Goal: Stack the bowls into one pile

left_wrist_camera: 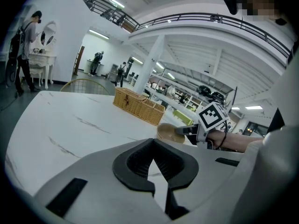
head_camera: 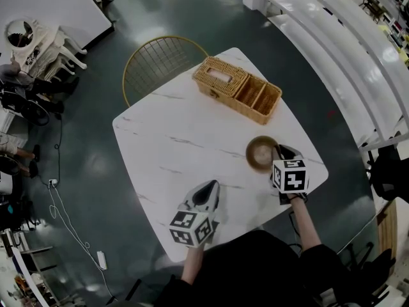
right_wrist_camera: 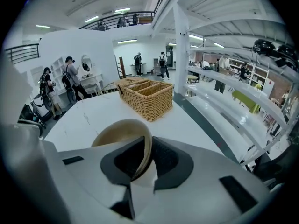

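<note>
A tan bowl (head_camera: 259, 153) sits on the white marble table (head_camera: 179, 139) near its right edge; it tilts in the right gripper view (right_wrist_camera: 119, 132). My right gripper (head_camera: 278, 153) is shut on the bowl's near rim, which runs between its pads (right_wrist_camera: 140, 164). My left gripper (head_camera: 207, 188) rests low over the table's front part, left of the bowl and apart from it, with nothing in it and its jaws together (left_wrist_camera: 158, 174). In the left gripper view the bowl (left_wrist_camera: 168, 131) and the right gripper's marker cube (left_wrist_camera: 212, 118) show ahead to the right.
A wicker basket (head_camera: 238, 88) with compartments stands at the table's far side (right_wrist_camera: 147, 97). A gold wire chair (head_camera: 156, 59) is beyond the far left edge. White benches (head_camera: 345, 50) run along the right. People stand far off by a white dresser (right_wrist_camera: 70, 83).
</note>
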Available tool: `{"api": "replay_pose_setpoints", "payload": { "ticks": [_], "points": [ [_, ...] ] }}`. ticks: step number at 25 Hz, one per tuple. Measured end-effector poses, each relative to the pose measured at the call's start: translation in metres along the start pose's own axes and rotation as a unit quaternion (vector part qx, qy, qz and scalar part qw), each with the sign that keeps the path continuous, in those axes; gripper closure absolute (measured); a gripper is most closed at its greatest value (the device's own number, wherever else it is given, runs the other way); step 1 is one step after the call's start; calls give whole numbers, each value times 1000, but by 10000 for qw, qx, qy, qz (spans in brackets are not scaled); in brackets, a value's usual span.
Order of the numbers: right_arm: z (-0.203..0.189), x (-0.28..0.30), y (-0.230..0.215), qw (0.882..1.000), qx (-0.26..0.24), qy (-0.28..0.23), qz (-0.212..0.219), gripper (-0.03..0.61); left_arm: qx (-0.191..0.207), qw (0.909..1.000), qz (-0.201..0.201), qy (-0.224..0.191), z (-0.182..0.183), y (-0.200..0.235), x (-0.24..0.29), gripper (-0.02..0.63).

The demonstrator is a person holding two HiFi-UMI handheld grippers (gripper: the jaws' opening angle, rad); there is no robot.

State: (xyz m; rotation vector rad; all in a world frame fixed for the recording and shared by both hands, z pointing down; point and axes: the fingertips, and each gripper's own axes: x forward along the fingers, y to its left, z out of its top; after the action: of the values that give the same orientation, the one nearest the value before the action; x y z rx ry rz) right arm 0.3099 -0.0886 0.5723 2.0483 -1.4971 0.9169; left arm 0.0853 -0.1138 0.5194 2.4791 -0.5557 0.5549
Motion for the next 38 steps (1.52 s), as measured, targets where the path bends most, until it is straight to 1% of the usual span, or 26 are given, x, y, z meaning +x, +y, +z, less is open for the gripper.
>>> {"api": "replay_pose_setpoints", "payload": {
  "ticks": [2,6,9,13,15,18,21,23,26,28,30,34,38],
  "points": [
    [-1,0,0,9999,-78,-50,-56,527,-8,10000,-1,-11,0,0,0,600],
    [-3,-1,-2,9999,42,-132,-54,441,-15,10000,-1,-34,0,-1,-1,600],
    [-3,-4,-3,9994,234,-242,7,433,-9,10000,14,-77,1,0,-4,600],
    [5,-15,2,9969,544,-494,270,434,38,9997,62,-250,8,1,-10,599],
    [11,-24,7,9953,559,-694,368,457,58,9994,98,-332,11,2,-15,600],
    [21,-40,16,9925,426,-1040,486,506,106,9987,177,-463,16,2,-24,600],
    [31,-53,31,9884,320,-1294,725,552,223,9970,298,-679,24,3,-36,600],
    [39,-61,43,9851,183,-1445,915,560,340,9948,426,-864,31,5,-44,599],
    [50,-74,60,9776,57,-1678,1266,561,543,9903,621,-1121,41,6,-58,600],
    [57,-85,71,9706,40,-1844,1548,561,649,9868,749,-1282,48,6,-68,599],
    [68,-96,84,9606,19,-2044,1884,561,760,9819,919,-1473,57,8,-79,600],
    [90,-122,105,9345,62,-2461,2572,561,1026,9693,1277,-1835,73,9,-105,600],
    [102,-143,120,9198,-113,-2699,2845,563,1217,9581,1505,-2113,84,6,-130,600]
  ]
}}
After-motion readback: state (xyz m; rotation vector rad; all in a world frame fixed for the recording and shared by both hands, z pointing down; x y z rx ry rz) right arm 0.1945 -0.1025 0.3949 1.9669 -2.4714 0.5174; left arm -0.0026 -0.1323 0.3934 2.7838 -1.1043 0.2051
